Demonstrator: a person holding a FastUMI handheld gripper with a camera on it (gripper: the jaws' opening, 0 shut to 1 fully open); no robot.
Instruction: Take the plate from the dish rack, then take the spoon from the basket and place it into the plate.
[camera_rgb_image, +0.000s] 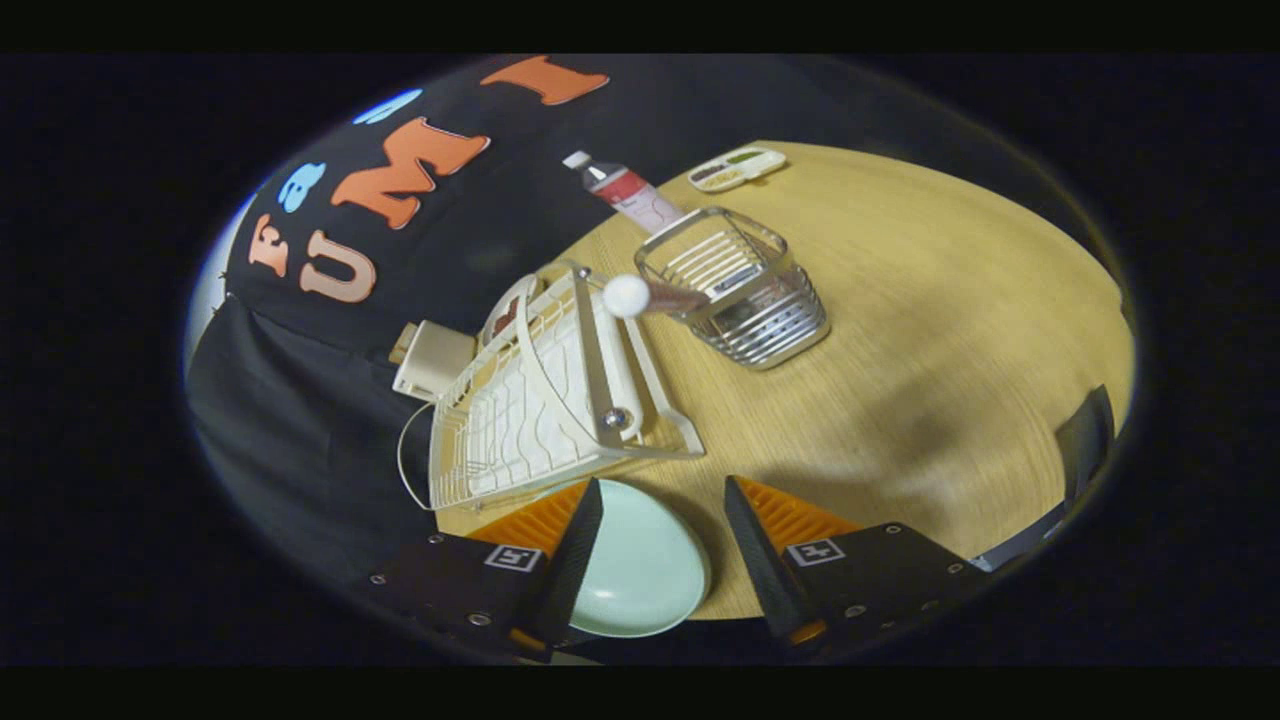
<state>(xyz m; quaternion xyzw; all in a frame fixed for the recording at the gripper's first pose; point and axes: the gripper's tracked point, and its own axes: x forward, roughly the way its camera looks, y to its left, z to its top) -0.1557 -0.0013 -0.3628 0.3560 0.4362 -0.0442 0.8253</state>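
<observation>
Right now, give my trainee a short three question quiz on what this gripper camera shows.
1. True or false: the plate sits in the dish rack.
2. The white-handled spoon stands in which: A the wire basket, B the dish rack, C the plate?
3. Fill in: the fingers of the gripper are ____.

Key:
1. False. It lies on the table between the open fingers, against one of them.
2. A.
3. Open, pressing on nothing.
</observation>
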